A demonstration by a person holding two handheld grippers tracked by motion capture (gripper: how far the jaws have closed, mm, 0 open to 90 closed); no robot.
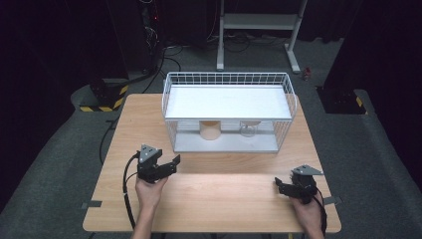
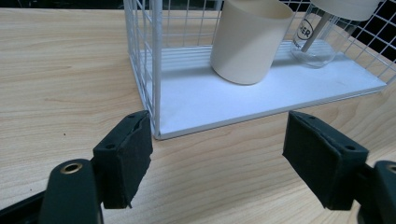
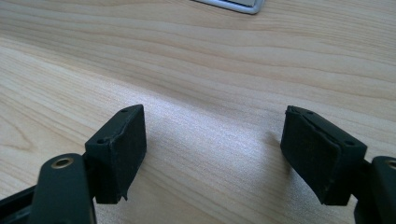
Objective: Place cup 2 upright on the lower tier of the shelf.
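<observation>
i have the left gripper with jaws spread wide and empty near the front left corner of the white wire rack, where a cream cup stands beside a clear glass on the lower shelf, while my right gripper, jaws likewise apart, hangs over bare wooden table.

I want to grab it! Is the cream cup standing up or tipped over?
Standing up. The cream cup sits flat on the wire rack's bottom shelf, walls rising straight.

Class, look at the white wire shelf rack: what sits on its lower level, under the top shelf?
A cream cylindrical cup and a clear glass jar beside it. The white wire shelf rack hides their tops from above.
</observation>
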